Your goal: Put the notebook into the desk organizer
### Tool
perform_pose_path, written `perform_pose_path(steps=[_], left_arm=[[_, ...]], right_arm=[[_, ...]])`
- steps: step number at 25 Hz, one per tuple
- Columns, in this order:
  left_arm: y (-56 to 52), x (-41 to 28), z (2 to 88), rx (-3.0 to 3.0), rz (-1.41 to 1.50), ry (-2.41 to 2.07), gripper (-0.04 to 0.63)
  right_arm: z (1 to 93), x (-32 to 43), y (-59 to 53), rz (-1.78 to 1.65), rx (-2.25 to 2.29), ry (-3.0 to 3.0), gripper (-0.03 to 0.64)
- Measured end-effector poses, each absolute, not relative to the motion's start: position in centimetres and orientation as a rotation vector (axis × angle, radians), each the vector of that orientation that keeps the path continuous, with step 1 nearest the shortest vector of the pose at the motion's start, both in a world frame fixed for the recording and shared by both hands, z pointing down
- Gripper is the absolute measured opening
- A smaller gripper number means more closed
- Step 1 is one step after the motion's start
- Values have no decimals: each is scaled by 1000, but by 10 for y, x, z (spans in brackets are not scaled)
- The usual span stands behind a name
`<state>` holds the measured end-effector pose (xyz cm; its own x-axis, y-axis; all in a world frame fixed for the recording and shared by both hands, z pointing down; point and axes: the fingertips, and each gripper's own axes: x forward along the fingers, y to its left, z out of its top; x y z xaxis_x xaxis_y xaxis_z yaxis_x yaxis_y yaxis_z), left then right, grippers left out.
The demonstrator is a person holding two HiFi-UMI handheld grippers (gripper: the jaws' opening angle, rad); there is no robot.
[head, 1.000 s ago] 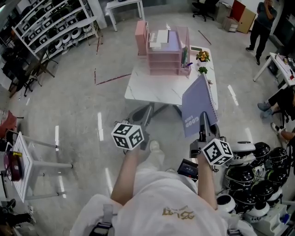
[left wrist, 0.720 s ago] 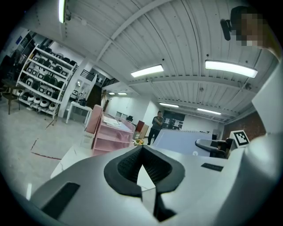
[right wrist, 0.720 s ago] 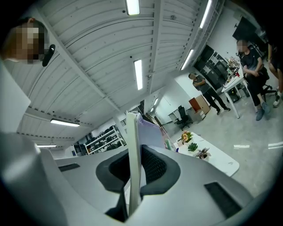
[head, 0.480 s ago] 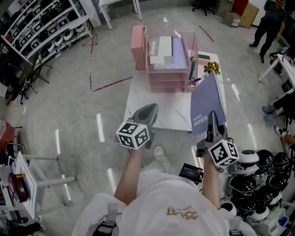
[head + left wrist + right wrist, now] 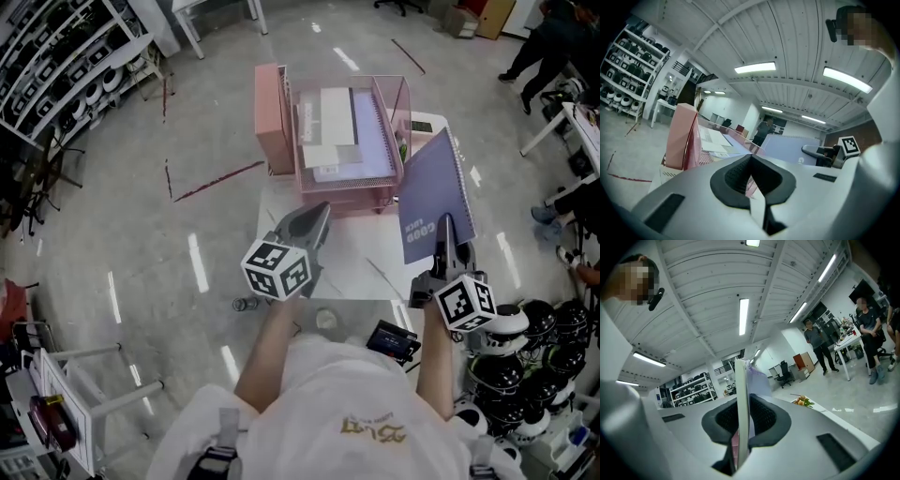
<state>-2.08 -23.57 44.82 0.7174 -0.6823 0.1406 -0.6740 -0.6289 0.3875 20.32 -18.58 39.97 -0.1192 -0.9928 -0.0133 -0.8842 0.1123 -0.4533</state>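
A white, faintly veined rectangular table point(image 5: 342, 267) carries a pink wire-mesh desk organizer point(image 5: 343, 201) of stacked trays. Just right of it, a flat lilac spiral-bound notebook point(image 5: 433, 197) stands upright in the air, outside the organizer. The right gripper point(image 5: 448, 242) is clamped on the notebook's lower edge. The left gripper point(image 5: 317, 214) hovers with its jaws together, empty.

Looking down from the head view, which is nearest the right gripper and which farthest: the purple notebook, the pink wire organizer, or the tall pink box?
1. notebook: clamped in the right gripper itself.
2. organizer: ahead, off to the gripper's left.
3. pink box: against the organizer's far left side.
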Motion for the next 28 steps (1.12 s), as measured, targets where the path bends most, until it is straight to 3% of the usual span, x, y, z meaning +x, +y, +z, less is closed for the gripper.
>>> perform_pose_path(steps=[28], left_arm=[[-293,-30,433,2521,-76,-1068,14]], right_arm=[[381,187,-267,-304,-1857,2205,41]])
